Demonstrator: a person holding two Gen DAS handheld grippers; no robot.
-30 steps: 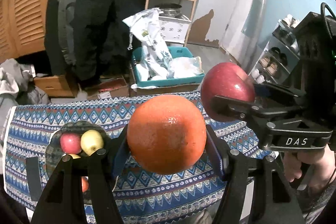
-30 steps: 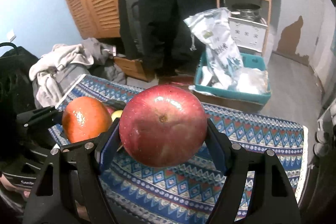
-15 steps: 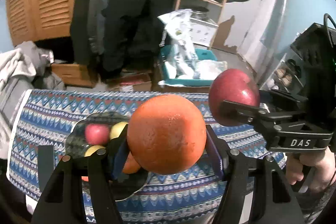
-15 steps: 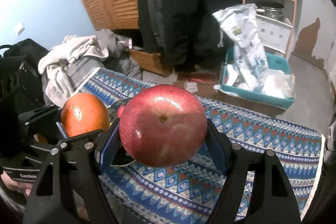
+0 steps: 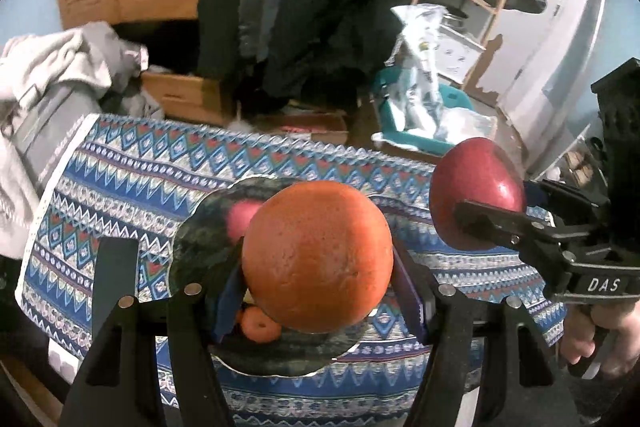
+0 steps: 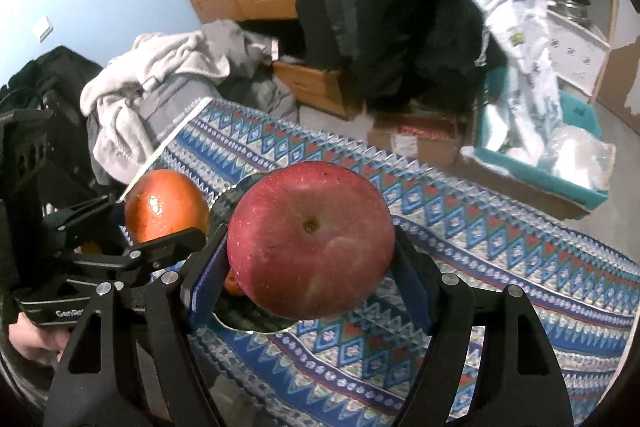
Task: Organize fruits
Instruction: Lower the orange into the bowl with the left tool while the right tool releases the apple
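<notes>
An orange [image 5: 316, 255] is held between the fingers of the left gripper [image 5: 318, 287], and a red apple [image 6: 310, 239] is clamped the same way in the right gripper [image 6: 310, 291]; both fruits are carried in the air above a dark plate [image 5: 192, 247] that lies near the front edge of the tabletop [image 5: 132, 171]. Each fruit is gripped across its widest part, which is judged the soundest hold, since both are round, firm and fairly heavy. The apple's skin looks glossy and may be slippery; the orange's dimpled peel should give more purchase, though it would bruise under hard squeezing. Smaller fruit is already seen on the plate: a pink one [image 5: 242, 217] at the far side and a small orange one [image 5: 258, 323] at the near side. The tabletop is covered with a blue patterned cloth, likely soft and easily rucked. Beyond it a cluttered room is seen: grey laundry [image 5: 52, 67] at the left, dark coats, louvred wooden doors, a shelf and a teal bin [image 6: 560, 163] at the right.
</notes>
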